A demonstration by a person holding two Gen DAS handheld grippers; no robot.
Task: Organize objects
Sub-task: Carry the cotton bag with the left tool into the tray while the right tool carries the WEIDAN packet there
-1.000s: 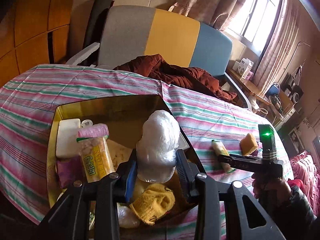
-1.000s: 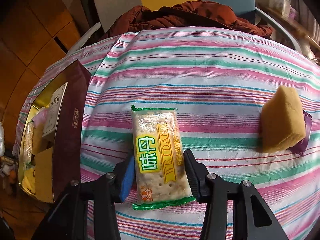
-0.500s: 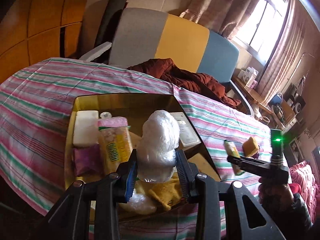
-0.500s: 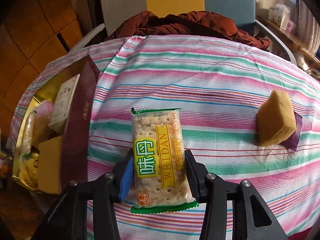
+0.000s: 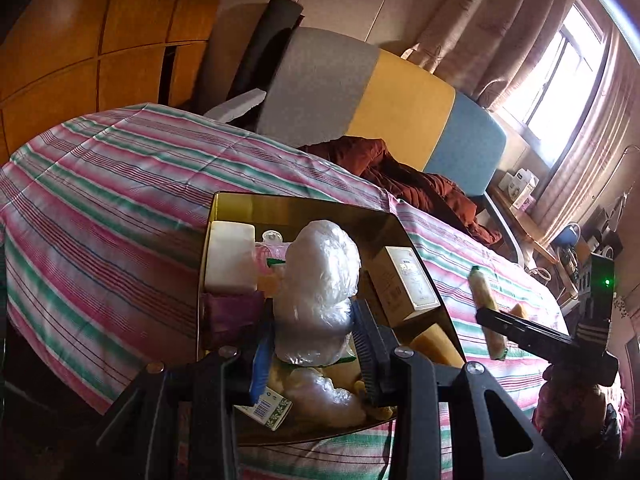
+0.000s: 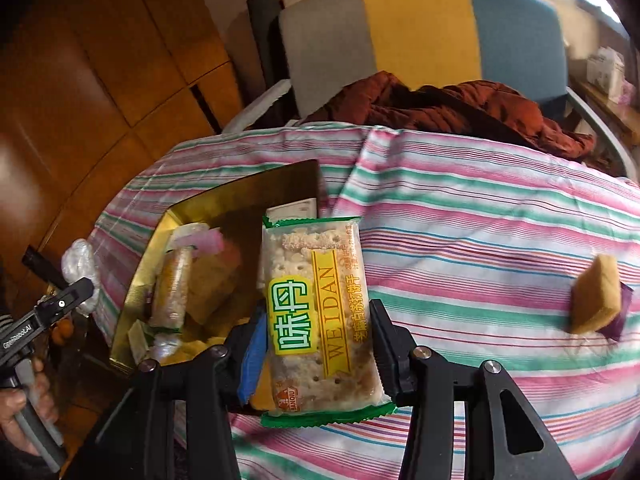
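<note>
Between the right gripper's (image 6: 316, 344) fingers, the clear green-edged cracker packet (image 6: 320, 316) reads "WEIDAN" on its yellow band, with "味丹" beside it.

Window (image 5: 560, 60) glare at right, dim warm room, fisheye-bent edges, slight motion blur

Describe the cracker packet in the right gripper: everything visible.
The cracker packet is a clear plastic sleeve with green crimped ends, pale square crackers showing through, a yellow-green label with Chinese characters and a gold "WEIDAN" band. It is sealed and looks intact. The right gripper is shut on its lower half, one finger against each long side, holding it lengthwise, off the striped cloth, beside the gold-lined box. In the left wrist view it appears edge-on.
</note>
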